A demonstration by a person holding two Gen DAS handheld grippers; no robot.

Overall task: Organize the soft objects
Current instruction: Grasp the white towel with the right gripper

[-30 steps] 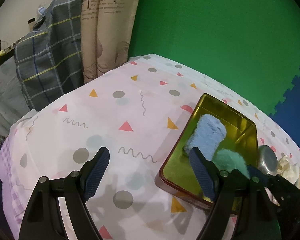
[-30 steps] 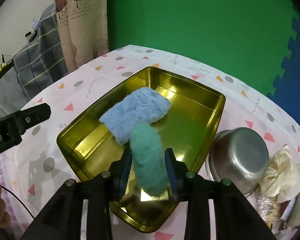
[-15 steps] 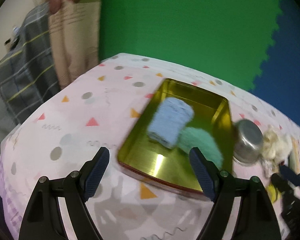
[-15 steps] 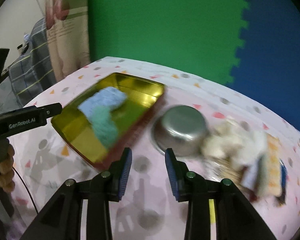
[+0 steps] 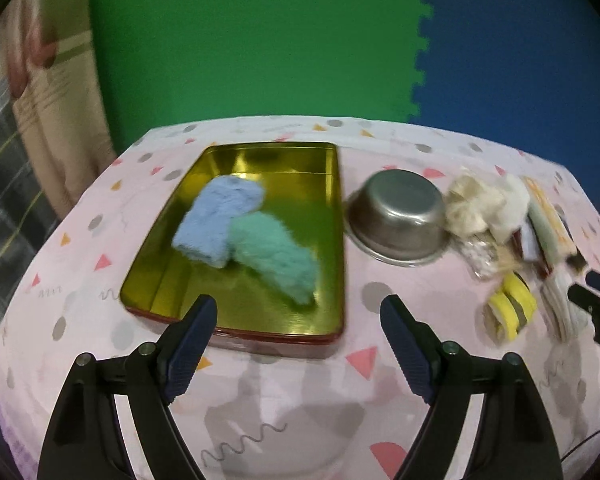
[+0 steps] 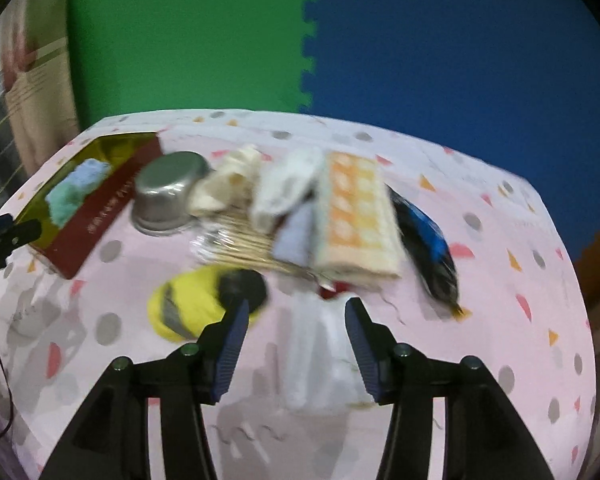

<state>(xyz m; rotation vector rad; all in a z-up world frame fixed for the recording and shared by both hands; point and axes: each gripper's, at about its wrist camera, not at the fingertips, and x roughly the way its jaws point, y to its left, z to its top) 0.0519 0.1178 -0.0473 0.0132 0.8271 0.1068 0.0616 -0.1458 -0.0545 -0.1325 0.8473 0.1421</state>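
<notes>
A gold tray [image 5: 334, 184] holds a light blue towel [image 5: 220, 216] and a teal fluffy cloth [image 5: 276, 252], which lie side by side and touch. My left gripper [image 5: 296, 312] hangs open just before the tray's near rim, nothing between its fingers. My right gripper [image 6: 297, 308] is off to the right over a blurred pile: a yellow soft toy [image 6: 188, 308], a cream fabric piece [image 6: 228, 184], a white cloth [image 6: 288, 188] and an orange checked cloth [image 6: 352, 216]. Its jaws are opening and grip nothing; a white plastic bag [image 6: 320, 356] lies on the table beneath them.
An upturned steel bowl [image 5: 398, 216] stands between tray and pile. A bundle of thin sticks [image 6: 240, 244] and a blue and black item [image 6: 424, 240] lie in the pile. The patterned tablecloth [image 6: 500, 280] is bare at the right; green and blue mats stand behind.
The right gripper has let go of the teal cloth in the tray, swung right over the pile and widened its jaws. The left gripper has swung right, bringing the tray to the centre of its view.
</notes>
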